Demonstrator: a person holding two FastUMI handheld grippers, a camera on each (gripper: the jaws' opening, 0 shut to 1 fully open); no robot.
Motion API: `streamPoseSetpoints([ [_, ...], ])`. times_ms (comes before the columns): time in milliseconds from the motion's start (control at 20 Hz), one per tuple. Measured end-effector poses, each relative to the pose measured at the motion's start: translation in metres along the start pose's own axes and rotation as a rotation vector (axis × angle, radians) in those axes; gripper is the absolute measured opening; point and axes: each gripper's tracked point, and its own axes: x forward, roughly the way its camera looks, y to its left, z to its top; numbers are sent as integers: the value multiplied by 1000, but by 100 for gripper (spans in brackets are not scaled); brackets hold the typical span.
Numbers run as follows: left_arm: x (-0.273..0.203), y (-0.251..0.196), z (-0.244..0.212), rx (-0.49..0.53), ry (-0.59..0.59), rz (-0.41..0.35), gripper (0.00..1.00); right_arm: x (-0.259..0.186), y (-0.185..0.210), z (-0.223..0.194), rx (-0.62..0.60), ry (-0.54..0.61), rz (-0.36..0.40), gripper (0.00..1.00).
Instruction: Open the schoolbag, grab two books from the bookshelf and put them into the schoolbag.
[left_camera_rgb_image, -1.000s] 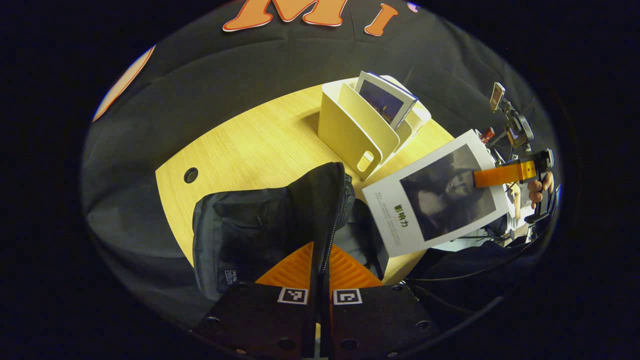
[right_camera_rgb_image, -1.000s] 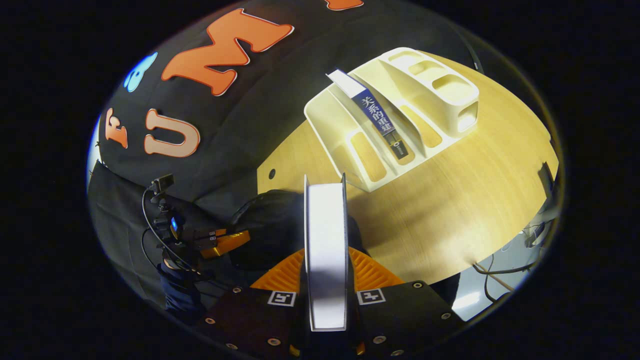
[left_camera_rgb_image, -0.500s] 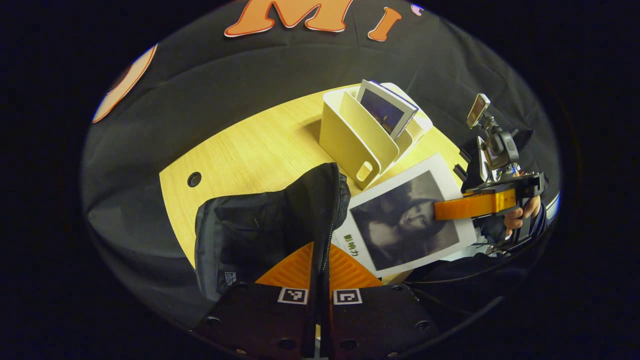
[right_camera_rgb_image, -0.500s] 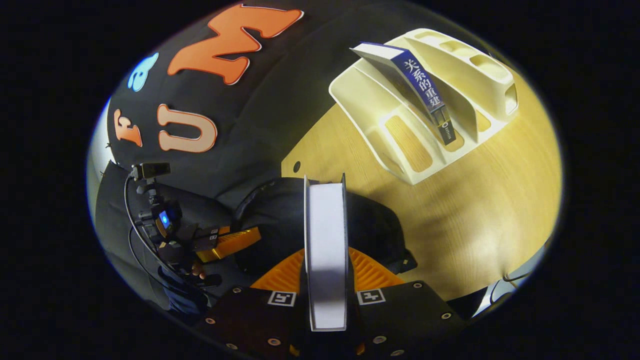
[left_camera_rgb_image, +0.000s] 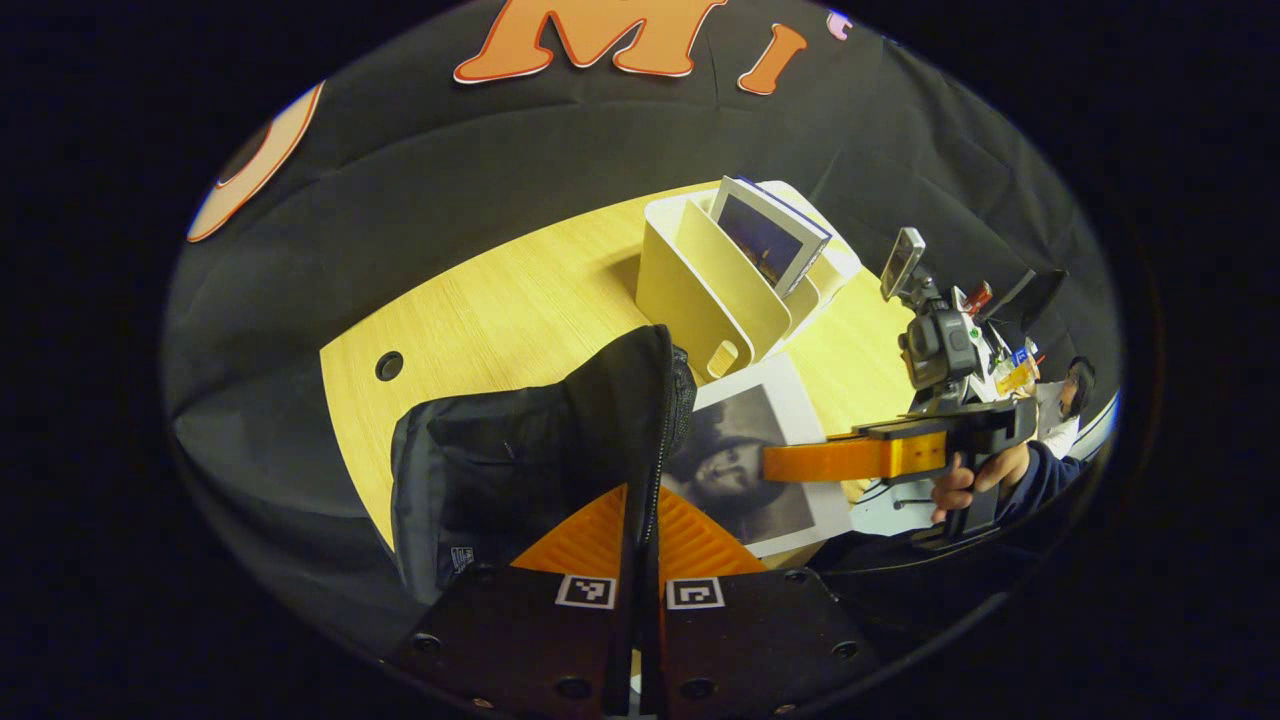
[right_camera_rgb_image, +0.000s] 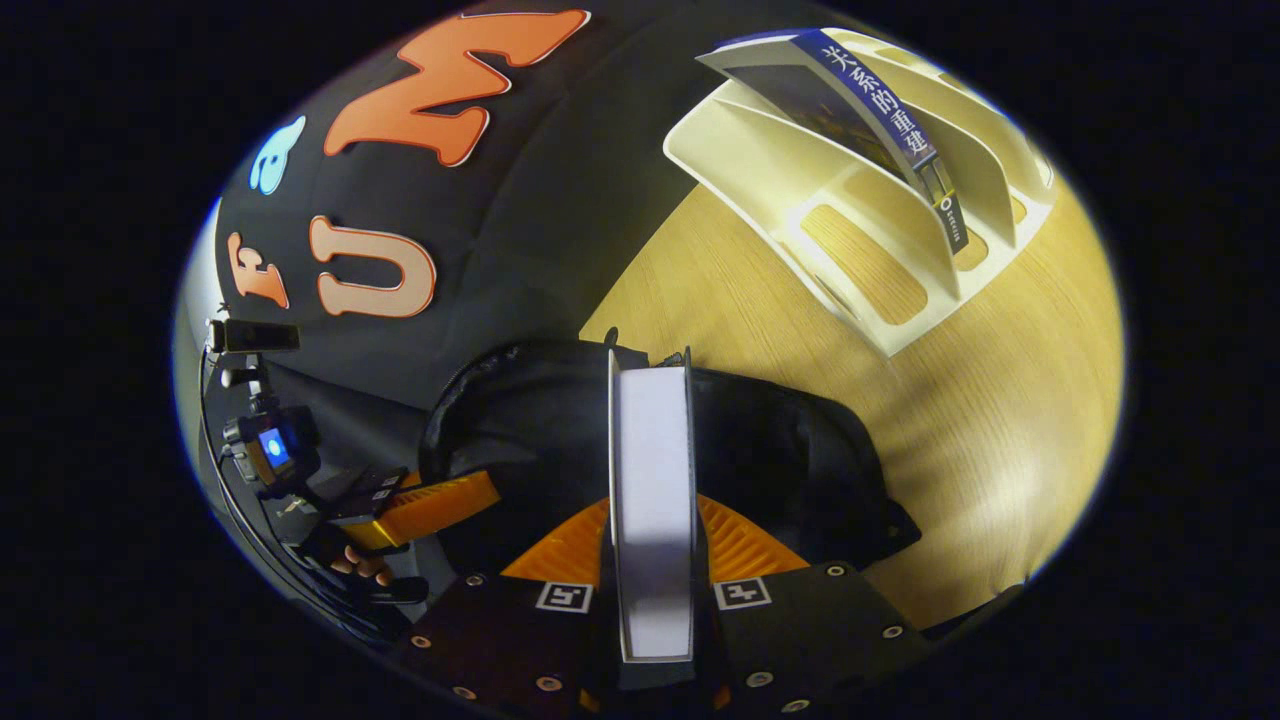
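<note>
Since a second ago, the white book held by the right gripper has travelled from open air beside the bookshelf down to the mouth of the schoolbag, and part of its portrait cover now sits behind the bag's raised edge.

In the left gripper view, the left gripper has its two orange fingers pressed together on the black zippered rim of the schoolbag, holding that flap upright. The bag stands on the wooden table, at the near edge. To the right, a hand holds the other gripper, whose orange finger lies across the book's cover. The cover faces the camera and the book tilts down toward the bag opening.

In the right gripper view, the right gripper's fingers are clamped on both sides of the white book, seen edge-on as a pale upright block rising between them. Just beyond it lies the dark open schoolbag, with the left gripper at its left side.

The cream bookshelf stands farther back on the table, well apart from the bag. A second book with a dark blue cover leans in one of its slots; its blue spine shows in the right gripper view.
</note>
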Motion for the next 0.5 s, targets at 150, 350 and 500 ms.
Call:
streamPoseSetpoints([
  [150, -1, -2, 1, -2, -8, -5, 5, 24, 0, -5, 36, -24, 12, 30],
  [350, -3, -1, 0, -7, -15, -7, 5, 51, 1, -16, 47, -47, 18, 30],
  [500, -2, -4, -1, -10, -18, -19, 5, 67, 5, -26, 71, -20, 21, 30],
])
